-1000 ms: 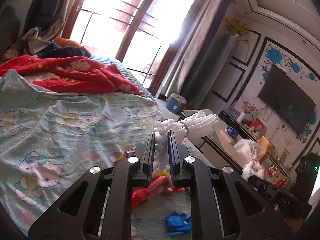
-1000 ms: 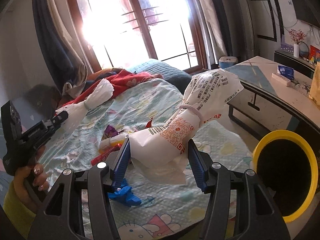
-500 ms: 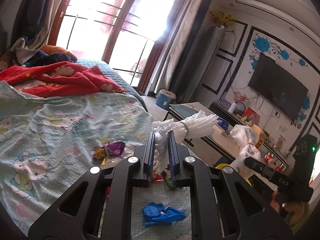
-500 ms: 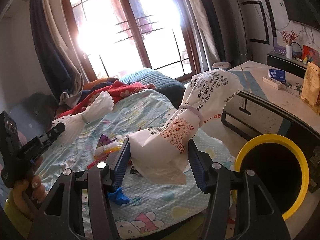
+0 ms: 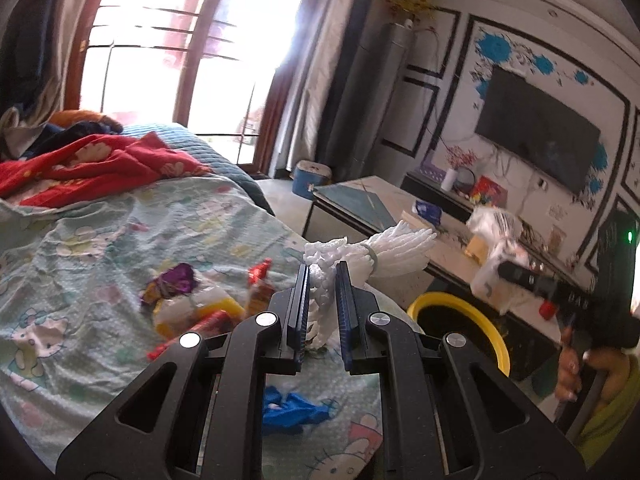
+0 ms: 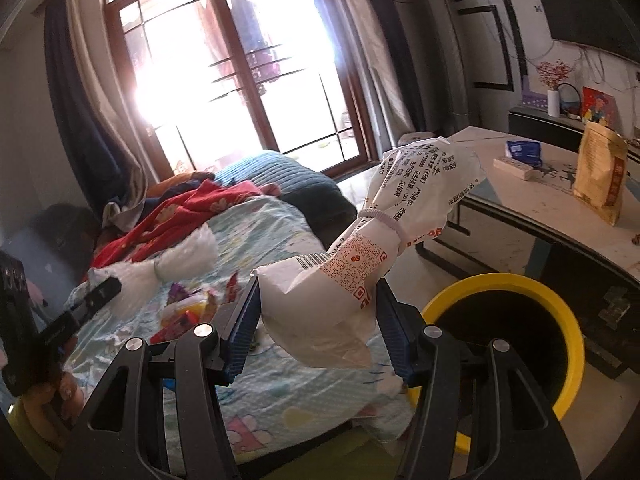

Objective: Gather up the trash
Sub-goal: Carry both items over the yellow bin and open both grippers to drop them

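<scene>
Left gripper (image 5: 321,280): clamped nearly closed on white foam netting (image 5: 372,256).
Right gripper (image 6: 316,300): half-spread, gripping printed white bag (image 6: 360,276).
Yellow-rimmed bin (image 6: 560,300): beside bed (image 6: 256,232).

Both tools nearer the yellow-rimmed bin (image 6: 504,344).

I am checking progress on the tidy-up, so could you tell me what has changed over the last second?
Both grippers swung from over the bed toward the yellow-rimmed bin, which now shows larger. Unchanged: the left gripper stays shut on the white foam netting, the right gripper on the printed white bag; wrappers remain on the bed.
</scene>
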